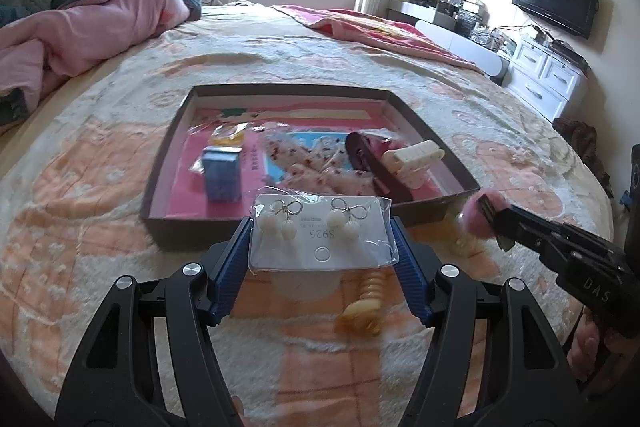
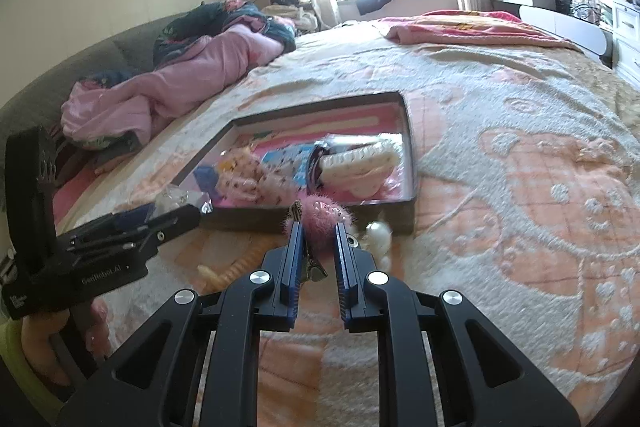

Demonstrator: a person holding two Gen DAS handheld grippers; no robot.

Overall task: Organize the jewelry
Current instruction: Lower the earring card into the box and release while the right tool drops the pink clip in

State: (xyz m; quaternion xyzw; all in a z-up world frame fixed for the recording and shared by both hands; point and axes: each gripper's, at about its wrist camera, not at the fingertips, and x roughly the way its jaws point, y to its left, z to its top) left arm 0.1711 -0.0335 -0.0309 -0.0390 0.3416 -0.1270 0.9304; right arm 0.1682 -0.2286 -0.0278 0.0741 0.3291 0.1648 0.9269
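Observation:
My left gripper (image 1: 322, 227) is shut on a clear packet holding a white card of pearl bow earrings (image 1: 320, 233), held above the bed just in front of the box. My right gripper (image 2: 317, 227) is shut on a fuzzy pink hair clip (image 2: 320, 217), near the box's front right corner; it also shows in the left wrist view (image 1: 486, 211). The shallow dark box (image 1: 160, 183) with a pink floor holds a blue box (image 1: 222, 173), a floral scrunchie (image 1: 316, 163), a white claw clip (image 1: 416, 157) and a dark band (image 1: 374, 163).
On the blanket in front of the box lie a yellow spiral hair tie (image 1: 362, 303) and a white pearl piece (image 2: 378, 235). A pink quilt (image 1: 80, 31) is heaped at the bed's left. A pink towel (image 1: 376, 27) lies far right. Drawers and a TV (image 1: 554, 1) stand beyond.

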